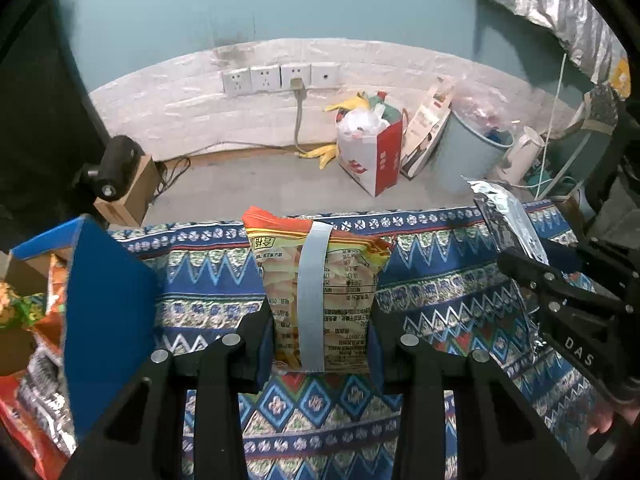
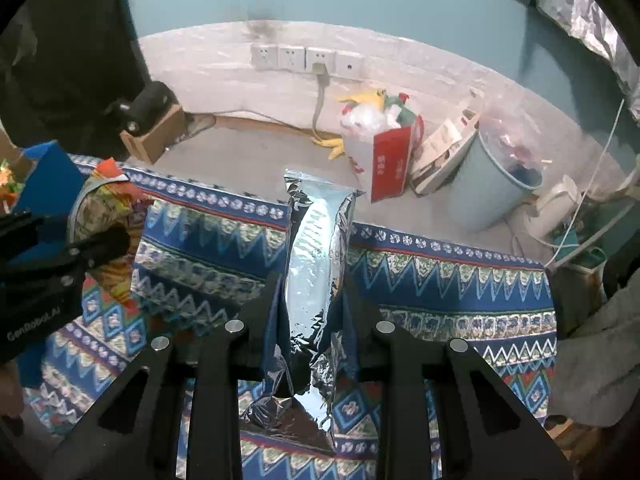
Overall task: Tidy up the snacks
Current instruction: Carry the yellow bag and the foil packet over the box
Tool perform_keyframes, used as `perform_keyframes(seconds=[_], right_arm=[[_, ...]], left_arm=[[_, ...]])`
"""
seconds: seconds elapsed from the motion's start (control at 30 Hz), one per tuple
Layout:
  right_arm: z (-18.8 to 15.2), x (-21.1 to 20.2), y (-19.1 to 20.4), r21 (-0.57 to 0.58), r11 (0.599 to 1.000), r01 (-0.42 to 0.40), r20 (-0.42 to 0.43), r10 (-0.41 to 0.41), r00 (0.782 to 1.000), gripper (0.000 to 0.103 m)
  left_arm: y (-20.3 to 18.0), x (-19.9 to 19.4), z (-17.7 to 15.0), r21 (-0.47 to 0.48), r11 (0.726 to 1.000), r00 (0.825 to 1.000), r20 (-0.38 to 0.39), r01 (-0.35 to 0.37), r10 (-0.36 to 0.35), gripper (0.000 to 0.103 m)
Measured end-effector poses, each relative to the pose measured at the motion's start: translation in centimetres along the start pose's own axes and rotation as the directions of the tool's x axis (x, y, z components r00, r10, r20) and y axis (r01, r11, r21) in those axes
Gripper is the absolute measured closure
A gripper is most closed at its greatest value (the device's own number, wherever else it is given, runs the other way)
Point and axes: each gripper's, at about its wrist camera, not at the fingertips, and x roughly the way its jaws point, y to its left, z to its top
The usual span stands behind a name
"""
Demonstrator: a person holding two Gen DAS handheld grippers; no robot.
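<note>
An orange and yellow snack bag (image 1: 344, 280) with a grey strip down its middle hangs upright in my left gripper (image 1: 320, 320), which is shut on its lower part, above the patterned blue tablecloth (image 1: 320, 408). My right gripper (image 2: 312, 312) is shut on a silver foil bag (image 2: 316, 248), also held upright above the cloth. The right gripper (image 1: 560, 300) with the foil bag (image 1: 508, 220) shows to the right in the left wrist view. In the right wrist view the left gripper (image 2: 80, 252) and the orange bag (image 2: 104, 208) show at the left. A blue box (image 1: 108, 300) holding several snack packs (image 1: 40, 360) stands at the far left.
Beyond the table's far edge lies the floor, with a red and white paper bag of rubbish (image 1: 372, 156), a pale blue bin (image 1: 468, 156), a white kettle (image 1: 524, 152) and a cardboard box (image 1: 132, 192). Wall sockets (image 1: 280, 78) sit low on the back wall.
</note>
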Motion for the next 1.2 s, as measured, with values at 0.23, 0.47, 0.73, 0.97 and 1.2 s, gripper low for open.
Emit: perform_keyframes(seconds=[0.23, 0.47, 0.73, 0.97, 1.2], right_arm=[[0.1, -3.2, 2.1, -0.016, 0.999, -0.031, 0.032, 0.031, 0.999, 0.077], [0.3, -6.0, 5.3, -0.052, 0.994, -0.094, 0.07, 0.098, 0.993, 0.077], [0.8, -8.0, 9.5, -0.101, 0.983, -0.15, 0.091, 0.16, 0.983, 0.077], [1.2, -8.9, 13.1, -0.139, 0.972, -0.19, 0.098, 0.205, 0.974, 0.077], [1.7, -8.6, 17.0, -0.184, 0.954, -0.237, 0.084, 0.255, 0.963, 0.077]], left_arm=[[0.7, -4.2, -1.2, 0.016, 1.0, 0.999, 0.041, 0.001, -0.002, 0.065], [2.3, -8.3, -2.3, 0.014, 1.0, 0.997, 0.071, 0.005, -0.006, 0.065], [5.9, -11.8, -3.6, -0.006, 0.999, 0.995, 0.091, -0.032, 0.032, 0.065], [10.3, -13.7, -5.7, -0.051, 0.996, 0.992, 0.101, -0.076, 0.081, 0.065], [14.9, -14.3, -8.1, -0.127, 0.984, 0.987, 0.09, -0.124, 0.135, 0.065]])
